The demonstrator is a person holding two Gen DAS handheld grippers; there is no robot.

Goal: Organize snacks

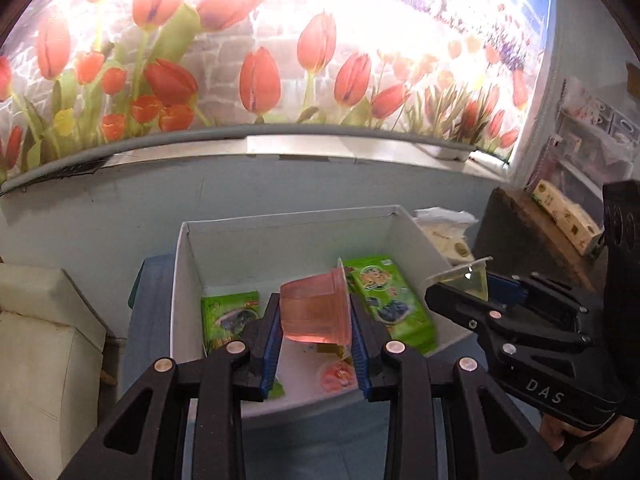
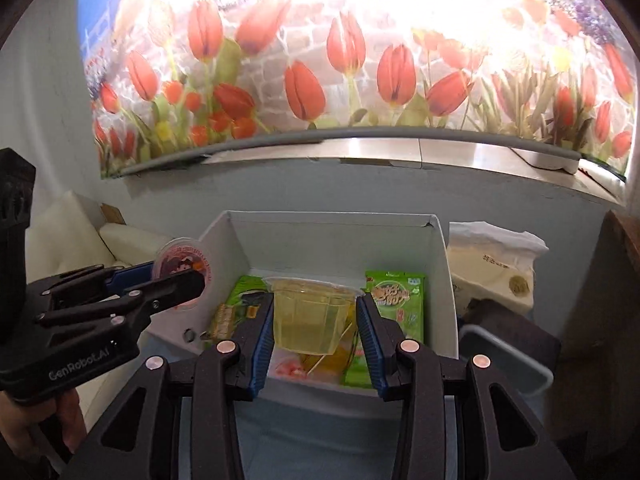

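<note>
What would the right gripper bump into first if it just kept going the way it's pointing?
Probably the green snack packets on the floor of the white box; the right gripper with its yellow jelly cup aims down into it, though depth is unclear.

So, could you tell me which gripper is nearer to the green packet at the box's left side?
Left. The left gripper, holding the pink jelly cup, hangs beside that green packet; the right gripper is across the box.

Box point(image 1: 280, 240) against the wall under the window ledge point(image 1: 320, 146), snack packets point(image 1: 386, 300) flat inside; left gripper point(image 1: 314, 320) above it clamping a jelly cup point(image 1: 314, 310), right gripper point(image 2: 316, 320) alongside with another cup point(image 2: 310, 316); bag point(image 2: 492, 264) right of box
</note>
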